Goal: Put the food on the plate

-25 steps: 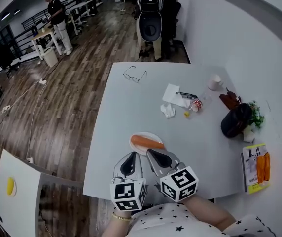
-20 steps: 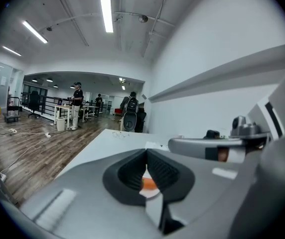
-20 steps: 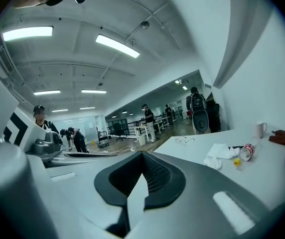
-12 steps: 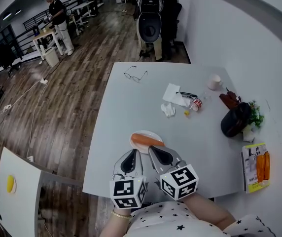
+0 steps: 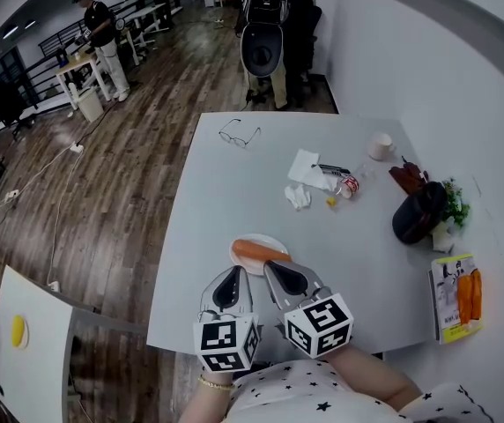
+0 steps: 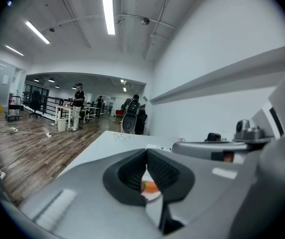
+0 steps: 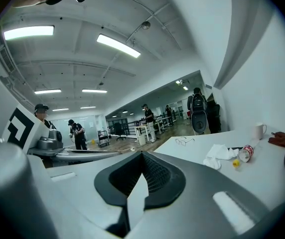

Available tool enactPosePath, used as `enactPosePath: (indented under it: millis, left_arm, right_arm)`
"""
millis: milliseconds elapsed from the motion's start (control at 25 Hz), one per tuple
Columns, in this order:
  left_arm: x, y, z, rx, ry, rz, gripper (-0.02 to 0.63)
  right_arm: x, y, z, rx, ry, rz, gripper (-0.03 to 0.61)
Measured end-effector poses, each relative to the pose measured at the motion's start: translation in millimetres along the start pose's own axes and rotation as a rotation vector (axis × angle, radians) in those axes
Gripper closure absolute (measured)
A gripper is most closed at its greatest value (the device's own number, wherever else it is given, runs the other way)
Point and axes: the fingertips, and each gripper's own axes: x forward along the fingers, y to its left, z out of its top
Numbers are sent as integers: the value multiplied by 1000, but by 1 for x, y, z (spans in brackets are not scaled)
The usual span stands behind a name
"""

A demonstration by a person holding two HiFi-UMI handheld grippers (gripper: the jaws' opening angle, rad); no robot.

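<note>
Barely shifted since a second ago: left gripper (image 5: 232, 278) and right gripper (image 5: 276, 273) side by side at table (image 5: 226, 183) near edge | both jaws closed, empty | orange food (image 5: 262, 253) lies on plate (image 5: 275, 241) just beyond tips

My white worktop (image 5: 226, 201) had a plate (image 5: 280, 244) near my edge, glasses (image 5: 240, 134) at the far left, crumpled tissues (image 5: 304, 167) beside a small can (image 5: 351, 185), a white cup (image 5: 380, 146) further back, and some packet (image 5: 455, 298) on the right edge.
</note>
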Motion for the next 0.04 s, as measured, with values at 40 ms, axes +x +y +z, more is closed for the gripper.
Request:
enactPosePath:
  millis: [40]
  left_arm:
    - [0,1,0,0,1,2,606]
  right_arm:
    - [0,0,-1,0,3,-1,580]
